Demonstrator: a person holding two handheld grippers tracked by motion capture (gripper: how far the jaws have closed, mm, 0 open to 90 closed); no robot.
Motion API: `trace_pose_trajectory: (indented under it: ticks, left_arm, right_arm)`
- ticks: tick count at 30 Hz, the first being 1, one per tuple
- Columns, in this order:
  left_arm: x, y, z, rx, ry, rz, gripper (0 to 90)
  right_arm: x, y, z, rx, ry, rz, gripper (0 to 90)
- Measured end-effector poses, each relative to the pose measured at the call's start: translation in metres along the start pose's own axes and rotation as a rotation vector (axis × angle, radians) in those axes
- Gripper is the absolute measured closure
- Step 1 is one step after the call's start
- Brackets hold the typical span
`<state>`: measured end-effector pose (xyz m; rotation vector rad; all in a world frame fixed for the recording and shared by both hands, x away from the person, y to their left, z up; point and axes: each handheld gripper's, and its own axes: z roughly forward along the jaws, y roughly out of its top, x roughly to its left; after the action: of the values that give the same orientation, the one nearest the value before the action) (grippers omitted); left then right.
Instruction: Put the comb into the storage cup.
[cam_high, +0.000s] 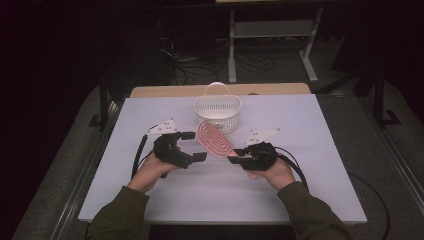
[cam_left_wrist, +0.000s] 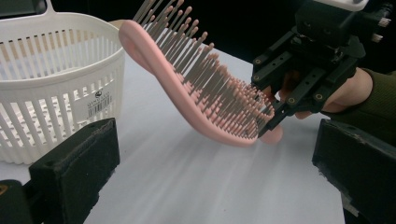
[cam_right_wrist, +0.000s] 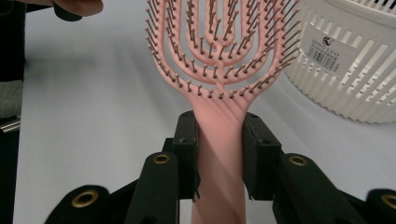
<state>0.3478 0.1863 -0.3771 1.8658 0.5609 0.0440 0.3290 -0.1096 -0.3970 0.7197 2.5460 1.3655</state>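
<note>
Count at this moment: one pink hairbrush (cam_high: 214, 138), bristles in several curved rows, too many and too fine to count. One white slotted basket (cam_high: 217, 111) with one handle; one barcode label on its wall. Two grippers: left gripper (cam_high: 195, 146) and right gripper (cam_high: 235, 156), two black jaws each, four jaws total. Two hands, two green sleeves. One white table (cam_high: 310, 165). One further table frame behind, on the floor.
</note>
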Motion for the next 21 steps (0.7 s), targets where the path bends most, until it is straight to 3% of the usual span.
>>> trace_pose_trajectory:
  ticks: [13,21]
  left_arm:
    - [-0.0018,-0.0004,0.0044,0.002,0.017,-0.012,1.8]
    - [-0.0018,-0.0015,0.0063,0.001,0.047,-0.021,8.4]
  right_arm:
    - [0.0066,0.0017,0.0045,-0.005,0.020,-0.013,69.0]
    - [0.0081,0.0018,0.0069,-0.003,0.027,-0.022,69.0]
